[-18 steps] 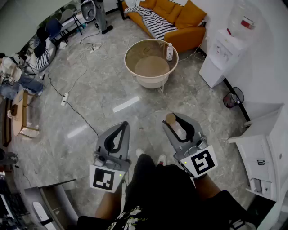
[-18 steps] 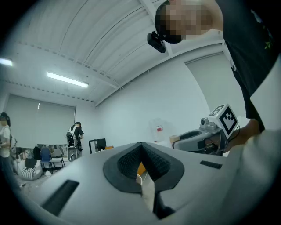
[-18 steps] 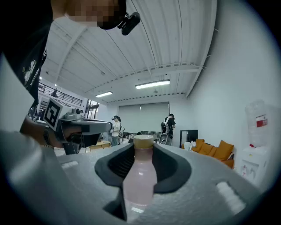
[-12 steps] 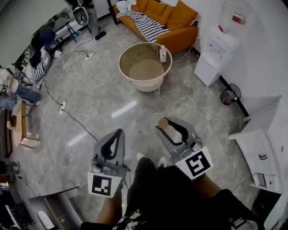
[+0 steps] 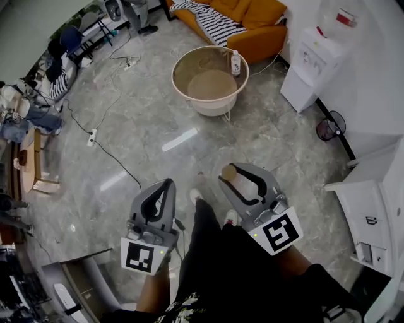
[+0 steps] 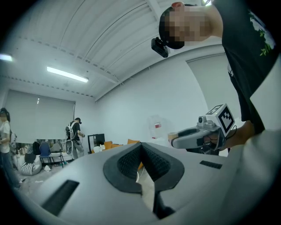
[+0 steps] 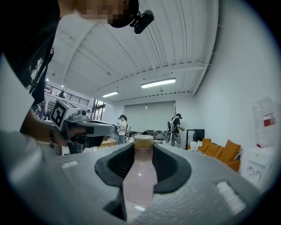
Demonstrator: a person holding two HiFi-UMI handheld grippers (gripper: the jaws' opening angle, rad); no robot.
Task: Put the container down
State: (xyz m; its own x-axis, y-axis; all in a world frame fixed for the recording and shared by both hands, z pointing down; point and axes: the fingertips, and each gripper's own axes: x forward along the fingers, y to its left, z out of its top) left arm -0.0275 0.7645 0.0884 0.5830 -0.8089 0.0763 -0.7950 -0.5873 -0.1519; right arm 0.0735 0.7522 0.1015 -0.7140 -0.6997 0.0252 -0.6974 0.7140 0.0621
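Pink container (image 7: 139, 184): bottle with tan cap, held in the air above the grey stone floor (image 5: 126, 126), well apart from the round worktop (image 5: 183, 60).
Right gripper (image 5: 238, 173): jaws clenched on the container's body, cap pointing forward.
Left gripper (image 5: 165, 186): jaws pressed together, nothing between them.
Round worktop: a second small bottle (image 5: 235, 63) stands at its rim.

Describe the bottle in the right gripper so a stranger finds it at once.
From the orange sofa, come down past the round table to the right gripper. Its jaws hold a pale pink bottle with a tan cap; the other bottle stands at the table's edge.
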